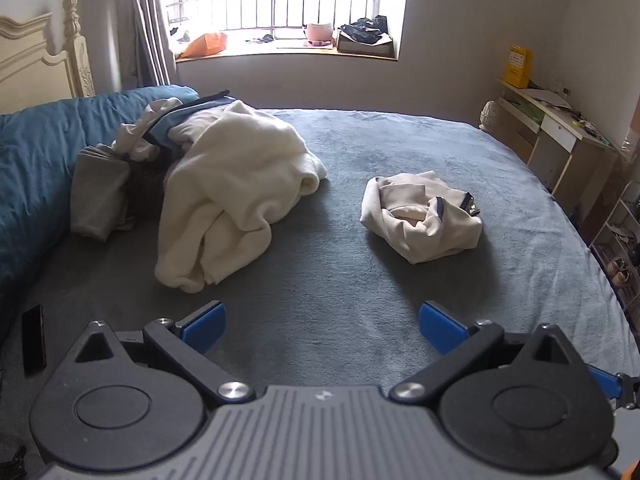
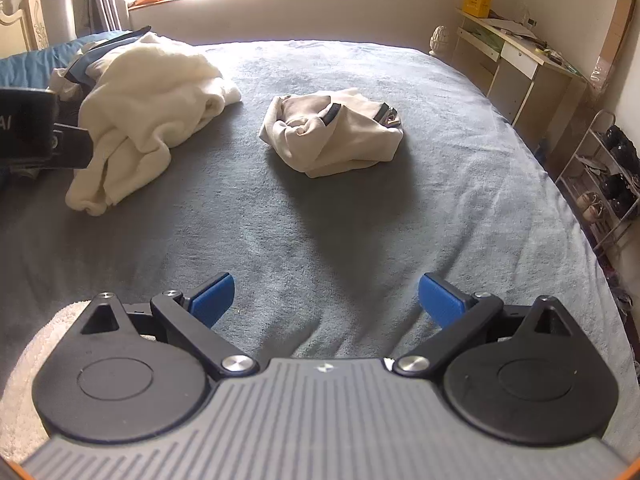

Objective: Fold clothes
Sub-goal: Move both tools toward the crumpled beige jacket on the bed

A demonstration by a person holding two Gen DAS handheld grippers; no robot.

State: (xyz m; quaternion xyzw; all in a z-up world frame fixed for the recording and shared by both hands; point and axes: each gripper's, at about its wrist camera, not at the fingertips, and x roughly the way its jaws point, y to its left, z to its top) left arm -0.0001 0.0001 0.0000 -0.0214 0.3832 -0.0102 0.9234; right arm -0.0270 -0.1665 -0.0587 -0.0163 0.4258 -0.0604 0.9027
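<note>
The left gripper (image 1: 322,326) hangs above the near part of the bed (image 1: 360,280), its two blue fingers (image 1: 204,326) spread wide apart. Nothing lies between them but the grey bedcover, and they touch no cloth. The right gripper (image 2: 326,300) is in much the same pose over the near edge of the bed (image 2: 360,220), its blue fingers (image 2: 212,298) also spread wide and holding nothing. A patch of white fluffy cloth (image 2: 24,380) shows under its left side at the bed's near edge; whether the gripper touches it cannot be told.

The clothes to fold lie farther up the bed. A small beige garment (image 1: 420,216) with dark trim sits crumpled near the middle, towards the right edge, well apart from both grippers; the right wrist view shows it (image 2: 332,136) straight ahead. To its left a large cream garment (image 1: 232,196) is heaped loosely, near the beige one but not touching it. Behind it, towards the headboard end, lies a pile of grey and blue clothes (image 1: 120,160), resting against a blue duvet (image 1: 36,152) along the left edge. A small black object (image 1: 33,338) lies at the near left edge of the bed.
</note>
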